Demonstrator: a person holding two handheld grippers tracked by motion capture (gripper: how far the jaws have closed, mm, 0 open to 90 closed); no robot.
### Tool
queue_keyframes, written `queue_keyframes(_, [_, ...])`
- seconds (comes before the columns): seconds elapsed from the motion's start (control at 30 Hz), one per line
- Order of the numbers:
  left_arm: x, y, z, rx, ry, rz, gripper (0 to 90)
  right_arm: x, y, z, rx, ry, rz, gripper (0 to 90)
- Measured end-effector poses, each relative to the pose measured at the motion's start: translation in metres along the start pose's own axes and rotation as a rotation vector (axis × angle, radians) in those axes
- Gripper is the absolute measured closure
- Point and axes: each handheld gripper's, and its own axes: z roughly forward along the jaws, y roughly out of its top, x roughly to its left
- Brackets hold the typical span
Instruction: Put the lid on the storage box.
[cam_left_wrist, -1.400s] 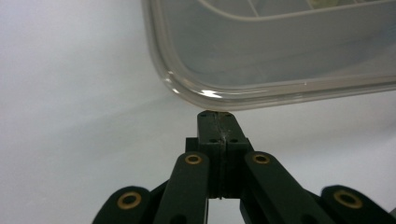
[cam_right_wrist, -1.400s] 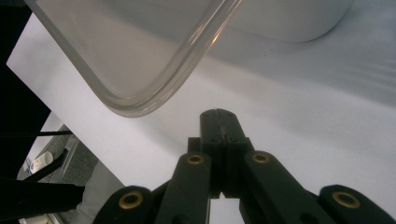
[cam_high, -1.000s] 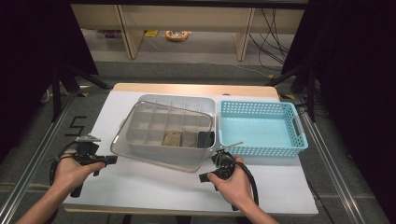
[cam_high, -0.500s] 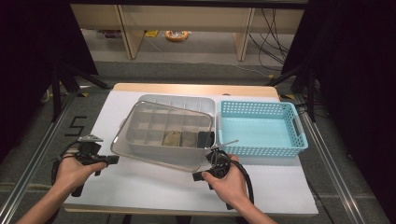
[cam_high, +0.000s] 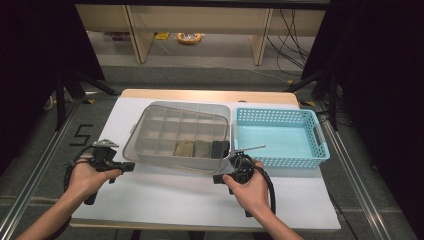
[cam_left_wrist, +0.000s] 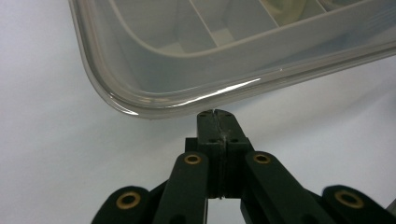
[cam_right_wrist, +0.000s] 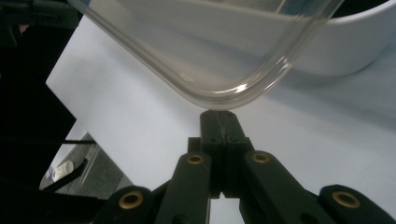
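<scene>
1. White surface (cam_high: 165, 200) carried a grey compartment box (cam_high: 220, 112), its clear rectangular plastic lid (cam_high: 175, 137) tilted above.
2. Your left tongs (cam_left_wrist: 215, 113) and right tongs (cam_right_wrist: 219, 113) pinched the lid's near corners, long axis spanning between them.

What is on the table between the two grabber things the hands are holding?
In the high view, the near edge of the clear lid spans from the left gripper to the right gripper; below it lies bare white table.
</scene>
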Motion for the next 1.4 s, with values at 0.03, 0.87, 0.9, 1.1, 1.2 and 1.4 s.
queue_keyframes(0.03, [0.000, 0.000, 0.000, 0.000, -0.003, 0.006, 88.7, -0.003, 0.001, -0.001, -0.009, -0.006, -0.012, 90.0])
queue_keyframes(0.87, [0.045, 0.006, -0.009, -0.055, 0.099, -0.115, 89.2, -0.015, 0.005, 0.003, -0.030, -0.053, 0.014, 90.0])
queue_keyframes(0.9, [0.044, 0.007, -0.007, -0.070, 0.103, -0.119, 89.2, -0.016, 0.006, 0.004, -0.034, -0.064, 0.009, 90.0])
queue_keyframes(1.1, [0.042, 0.010, -0.005, -0.052, 0.091, -0.121, 89.2, -0.019, 0.009, 0.005, -0.042, -0.068, 0.005, 90.0])
queue_keyframes(1.2, [0.043, 0.010, -0.006, -0.056, 0.084, -0.135, 89.2, -0.021, 0.010, 0.007, -0.051, -0.064, -0.012, 90.0])
queue_keyframes(1.4, [0.043, 0.007, -0.005, -0.047, 0.081, -0.133, 89.2, -0.026, 0.009, 0.012, -0.063, -0.077, -0.020, 90.0])
